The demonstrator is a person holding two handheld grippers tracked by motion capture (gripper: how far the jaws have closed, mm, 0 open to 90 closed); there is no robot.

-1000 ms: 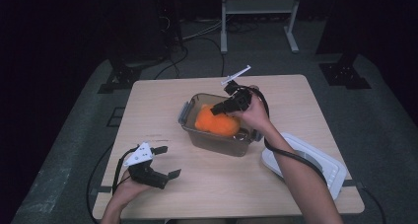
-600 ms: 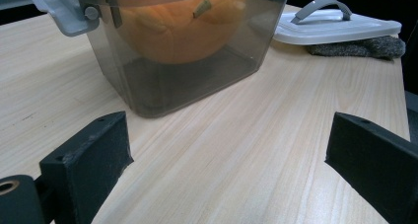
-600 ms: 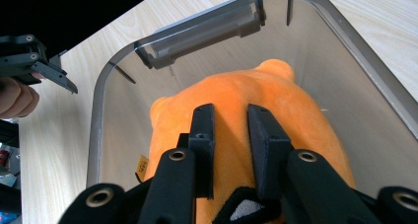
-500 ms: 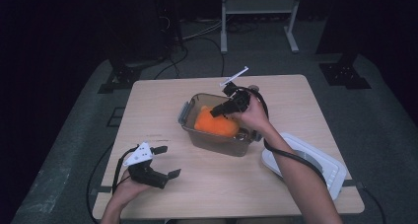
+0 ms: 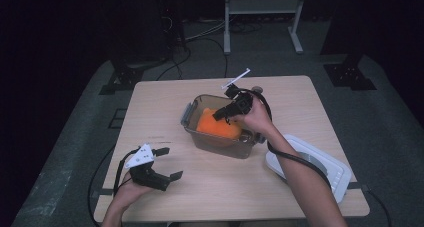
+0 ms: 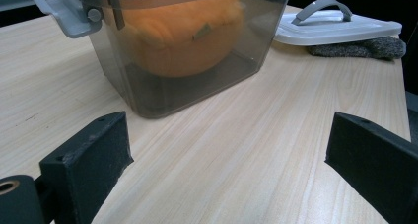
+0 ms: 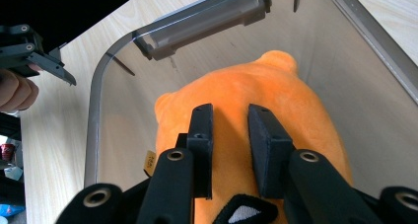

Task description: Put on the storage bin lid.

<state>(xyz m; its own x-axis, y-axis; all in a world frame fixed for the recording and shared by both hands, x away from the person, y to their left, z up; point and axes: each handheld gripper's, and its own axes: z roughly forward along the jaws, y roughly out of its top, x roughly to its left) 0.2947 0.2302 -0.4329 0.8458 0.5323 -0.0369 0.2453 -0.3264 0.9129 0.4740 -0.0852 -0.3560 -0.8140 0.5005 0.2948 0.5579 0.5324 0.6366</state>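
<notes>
Right gripper (image 7: 230,135) working the orange plush toy (image 7: 276,100) in the clear bin (image 5: 200,137).
Jaws nearly closed, just easing apart, toy directly beneath; left gripper (image 5: 162,163) open, resting well left of bin.

High view: fixed above the person's side, facing forward and down, far enough to take in the whole table (image 5: 150,112) and the floor beyond. Left gripper view: low, near the tabletop, looking level at the clear container (image 6: 197,61) side-on from near; lid (image 6: 340,26) behind. Right gripper view: just above the container (image 7: 96,130), close, facing down, probably steeply, onto the orange plush toy (image 7: 276,86). All three share container and toy.
</notes>
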